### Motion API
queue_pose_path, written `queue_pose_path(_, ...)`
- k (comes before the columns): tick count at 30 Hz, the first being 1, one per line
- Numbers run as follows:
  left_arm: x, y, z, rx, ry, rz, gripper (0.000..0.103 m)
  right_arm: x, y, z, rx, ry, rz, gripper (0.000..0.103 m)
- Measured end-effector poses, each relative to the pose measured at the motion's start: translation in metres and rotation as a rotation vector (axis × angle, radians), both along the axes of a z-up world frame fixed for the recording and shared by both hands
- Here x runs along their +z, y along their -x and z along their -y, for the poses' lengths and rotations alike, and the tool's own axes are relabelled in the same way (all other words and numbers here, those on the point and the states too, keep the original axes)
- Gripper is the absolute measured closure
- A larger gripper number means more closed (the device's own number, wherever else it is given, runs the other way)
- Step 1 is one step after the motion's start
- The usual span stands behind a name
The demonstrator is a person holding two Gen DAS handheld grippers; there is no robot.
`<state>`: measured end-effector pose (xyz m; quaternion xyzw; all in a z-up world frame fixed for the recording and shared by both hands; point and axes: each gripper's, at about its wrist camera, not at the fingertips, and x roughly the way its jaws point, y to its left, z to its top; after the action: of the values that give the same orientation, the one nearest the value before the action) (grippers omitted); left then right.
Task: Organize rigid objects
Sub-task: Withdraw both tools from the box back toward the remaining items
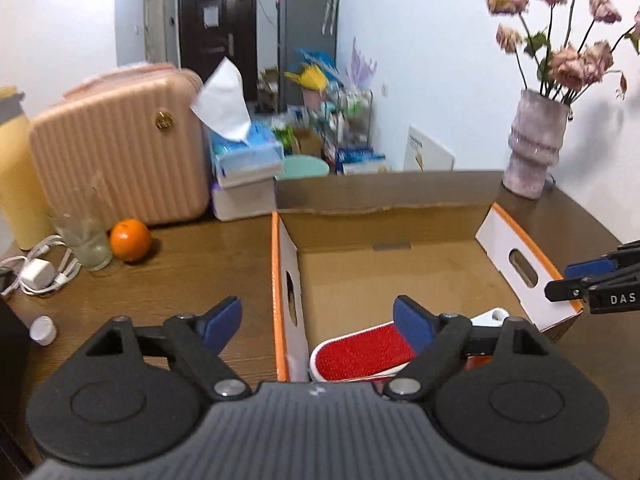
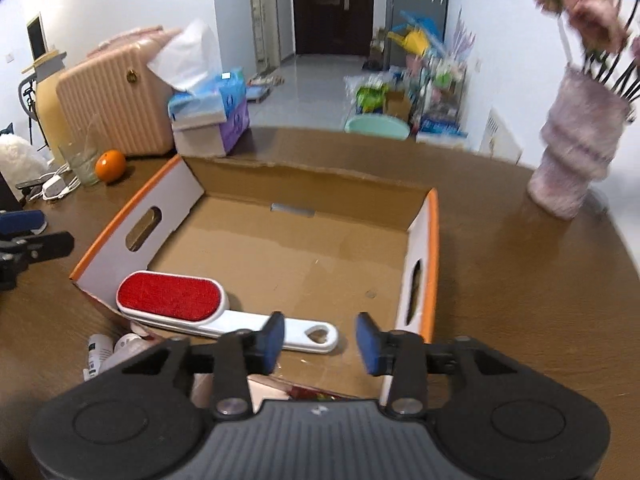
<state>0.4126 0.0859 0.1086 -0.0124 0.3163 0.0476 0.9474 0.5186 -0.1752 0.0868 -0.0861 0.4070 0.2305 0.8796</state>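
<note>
Fingers of both grippers stand apart, nothing between them: left gripper wide, right gripper narrower. One lint brush lies inside the cardboard box, against its near-left corner, handle pointing right. Judged step: brush deposited, both hands clear of it. Next move calls for picking another loose item; two small white bottles lie on the tabletop just outside the box's near-left wall. Also counted: one orange, one glass, one vase.
</note>
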Motion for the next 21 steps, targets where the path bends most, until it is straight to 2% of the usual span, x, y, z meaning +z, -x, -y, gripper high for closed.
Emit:
queue_pose_path(2, 0.004, 0.011, 0.004, 0.001, -0.008, 0.04, 0.016, 0.006, 0.01, 0.005, -0.01, -0.021, 0.027, 0.062)
queue_pose_path(4, 0.007, 0.022, 0.008, 0.0, -0.028, 0.089, 0.01, 0.011, 0.021, 0.01, -0.016, -0.059, 0.056, 0.062)
queue_pose_path(6, 0.008, 0.033, 0.011, -0.002, -0.036, 0.127, 0.008, 0.013, 0.031, 0.014, -0.025, -0.095, 0.099, 0.057)
queue_pose_path(8, 0.007, 0.043, 0.013, -0.001, -0.029, 0.156, 0.006, 0.012, 0.041, 0.017, -0.036, -0.123, 0.163, 0.053)
queue_pose_path(12, 0.002, 0.062, 0.014, 0.022, -0.015, 0.245, 0.001, 0.001, 0.054, 0.021, -0.088, -0.161, 0.231, 0.052)
queue_pose_path(15, -0.006, 0.078, 0.016, 0.051, -0.044, 0.376, 0.0, -0.01, 0.065, 0.027, -0.122, -0.211, 0.326, 0.041)
queue_pose_path(17, -0.012, 0.085, 0.015, 0.078, -0.061, 0.446, 0.0, -0.019, 0.075, 0.03, -0.157, -0.236, 0.421, 0.029)
queue_pose_path(21, -0.024, 0.091, 0.005, 0.129, -0.026, 0.518, 0.0, -0.031, 0.086, 0.031, -0.192, -0.248, 0.526, 0.027)
